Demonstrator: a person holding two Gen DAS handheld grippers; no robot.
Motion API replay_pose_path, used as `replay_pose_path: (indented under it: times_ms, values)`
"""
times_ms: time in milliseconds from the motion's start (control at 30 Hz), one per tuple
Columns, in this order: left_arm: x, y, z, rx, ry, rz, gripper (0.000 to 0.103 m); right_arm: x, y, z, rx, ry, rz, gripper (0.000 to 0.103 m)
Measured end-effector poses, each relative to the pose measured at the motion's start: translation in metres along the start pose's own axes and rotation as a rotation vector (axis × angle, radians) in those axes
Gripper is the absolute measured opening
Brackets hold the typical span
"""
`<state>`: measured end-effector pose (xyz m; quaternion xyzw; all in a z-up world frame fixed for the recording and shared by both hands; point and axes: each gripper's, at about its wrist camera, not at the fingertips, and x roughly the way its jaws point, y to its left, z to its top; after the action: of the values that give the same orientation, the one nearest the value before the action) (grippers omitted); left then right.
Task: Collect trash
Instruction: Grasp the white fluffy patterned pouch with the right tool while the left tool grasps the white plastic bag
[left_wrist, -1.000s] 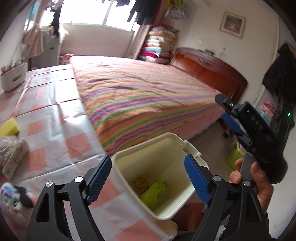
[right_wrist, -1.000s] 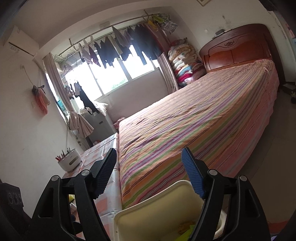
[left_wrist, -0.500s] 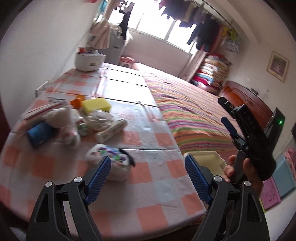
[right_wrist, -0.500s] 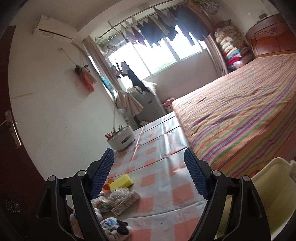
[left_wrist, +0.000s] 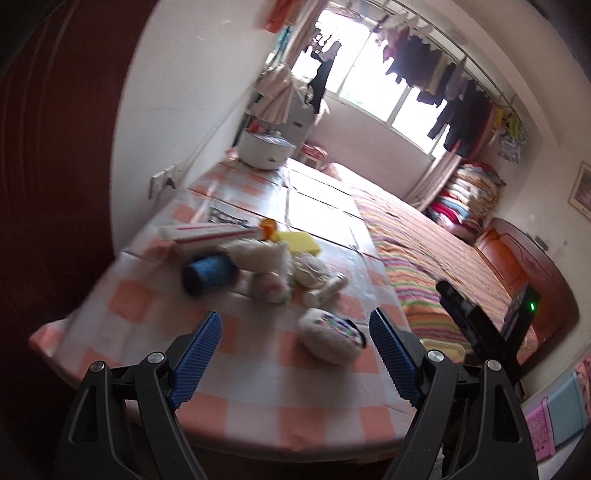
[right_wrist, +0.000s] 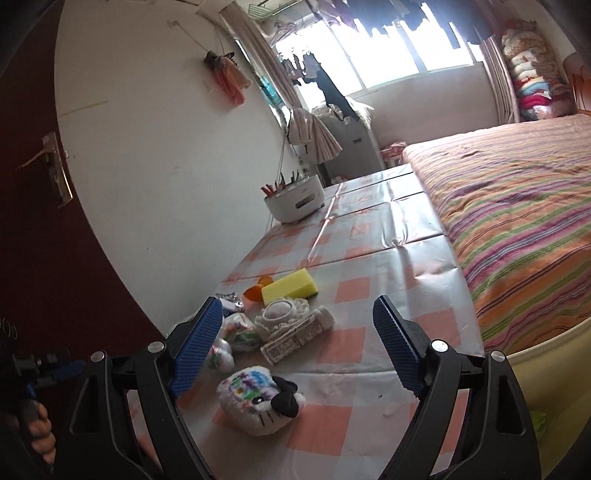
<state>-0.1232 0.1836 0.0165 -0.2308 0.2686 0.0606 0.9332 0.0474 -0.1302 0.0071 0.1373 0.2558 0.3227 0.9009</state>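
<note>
My left gripper (left_wrist: 295, 354) is open and empty, above the near edge of the checked table (left_wrist: 258, 417). My right gripper (right_wrist: 299, 343) is open and empty too; it also shows in the left wrist view (left_wrist: 476, 325). A cluster of items lies on the table: a white plush toy (right_wrist: 260, 400) (left_wrist: 330, 338), a yellow sponge (right_wrist: 290, 288) (left_wrist: 299, 242), a blue roll (left_wrist: 208, 273), a wicker piece (right_wrist: 291, 332), crumpled wrappers (right_wrist: 236, 332) and a long white box (left_wrist: 207, 234). The cream bin's rim (right_wrist: 546, 354) shows at the right, beside the table.
A white pot with utensils (right_wrist: 295, 201) stands at the table's far end by the wall. A striped bed (right_wrist: 517, 206) runs along the table's right side. A dark red door (right_wrist: 40, 206) is at the left.
Both grippers have swung left from the cream bin and the bed to face the table and its clutter. Both stay open.
</note>
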Motion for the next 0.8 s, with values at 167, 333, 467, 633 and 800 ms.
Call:
replay_pose_path:
  times_ms: [167,333,467,633,800]
  values:
    - [0.001,0.029,0.017,-0.023,-0.026,0.02,0.08,0.005,0.026,-0.023,-0.077,0.093,0.123,0.084]
    - [0.014,0.042,0.025,-0.026,0.0,-0.006,0.08,0.016,0.063,-0.049,-0.25,0.184,0.162,0.084]
    - [0.021,0.047,0.026,-0.04,0.021,-0.02,0.08,0.034,0.088,-0.056,-0.391,0.244,0.18,0.088]
    - [0.022,0.044,0.022,-0.007,0.045,-0.005,0.08,0.071,0.095,-0.059,-0.516,0.392,0.21,0.088]
    - [0.021,0.038,0.017,0.058,0.065,0.047,0.08,0.104,0.097,-0.064,-0.618,0.498,0.191,0.087]
